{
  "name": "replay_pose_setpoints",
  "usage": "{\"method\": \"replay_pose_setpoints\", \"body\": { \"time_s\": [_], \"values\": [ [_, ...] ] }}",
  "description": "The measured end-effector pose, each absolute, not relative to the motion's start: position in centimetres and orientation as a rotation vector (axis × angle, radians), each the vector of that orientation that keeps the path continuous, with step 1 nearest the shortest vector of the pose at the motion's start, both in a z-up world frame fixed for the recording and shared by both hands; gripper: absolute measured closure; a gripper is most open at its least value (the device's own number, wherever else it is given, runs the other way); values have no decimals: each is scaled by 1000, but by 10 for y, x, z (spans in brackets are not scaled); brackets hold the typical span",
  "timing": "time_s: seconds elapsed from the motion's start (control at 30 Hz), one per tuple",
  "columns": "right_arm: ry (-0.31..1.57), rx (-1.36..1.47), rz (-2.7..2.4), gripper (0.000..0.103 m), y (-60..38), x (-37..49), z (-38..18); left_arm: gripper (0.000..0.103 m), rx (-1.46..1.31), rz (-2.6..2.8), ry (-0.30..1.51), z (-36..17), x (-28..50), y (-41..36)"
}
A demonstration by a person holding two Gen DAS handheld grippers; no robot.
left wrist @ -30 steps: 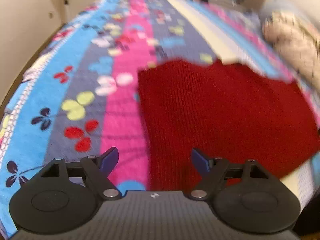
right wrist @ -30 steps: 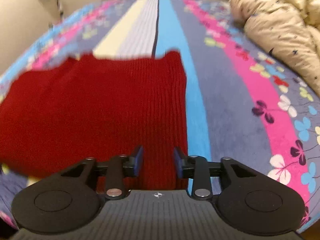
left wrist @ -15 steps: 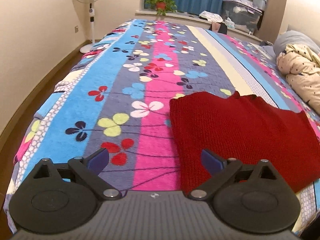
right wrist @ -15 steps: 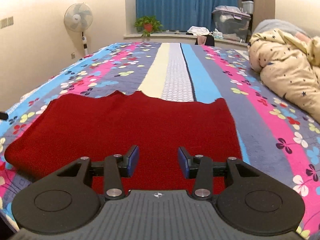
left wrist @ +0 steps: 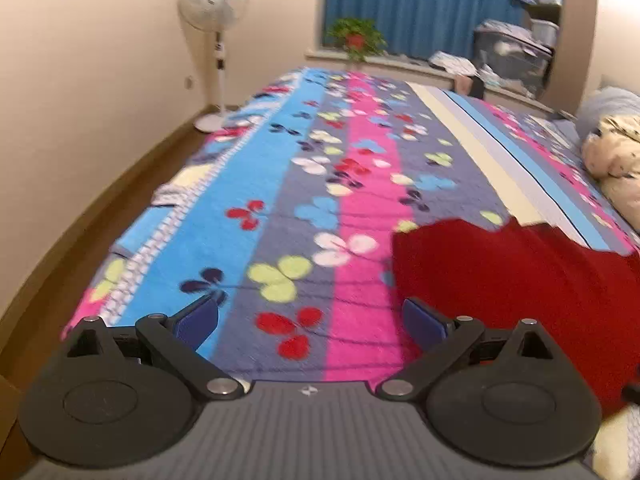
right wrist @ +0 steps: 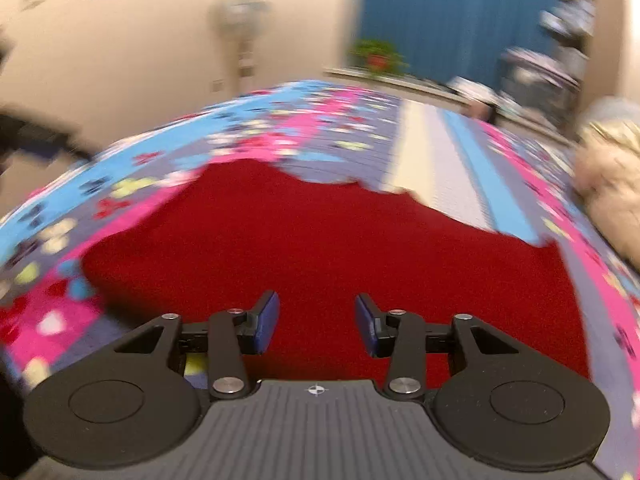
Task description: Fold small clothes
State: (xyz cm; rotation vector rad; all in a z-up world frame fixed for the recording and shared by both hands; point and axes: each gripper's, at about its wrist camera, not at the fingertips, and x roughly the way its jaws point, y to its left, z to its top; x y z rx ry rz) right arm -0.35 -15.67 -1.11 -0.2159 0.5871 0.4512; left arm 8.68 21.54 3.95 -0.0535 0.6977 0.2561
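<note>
The left claw (left wrist: 310, 322) stands wide apart and empty, raised over the patterned bedspread (left wrist: 280, 208), with the red knit garment (left wrist: 520, 284) just beside its right finger. The right claw (right wrist: 316, 322) is parted more narrowly, also empty, and looks down across the same garment, which lies flat and spread on the bed, its far edge uneven. A cream quilt (left wrist: 616, 168) is bunched at the bed's right side. The right view is blurred, so a grab now could likely miss the hem or pinch the bedspread too. The soft knit may sag and fold crooked if only one layer is caught.
</note>
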Motion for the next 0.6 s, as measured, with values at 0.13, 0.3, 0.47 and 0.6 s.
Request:
{"method": "replay_pose_setpoints", "body": {
  "time_s": [0.13,0.3,0.47,0.6],
  "values": [
    [553,-299,584,90,-100,-17,-8,4,-105,304,717,43,91,231],
    [519,-401,732,74,-31,-28,-12,4,-187,261,745,47,89,249],
    [507,-519,771,55,16,-30,-29,4,-205,268,740,47,83,256],
    [556,-579,764,52,40,-20,-49,4,-229,267,745,46,81,264]
  ]
}}
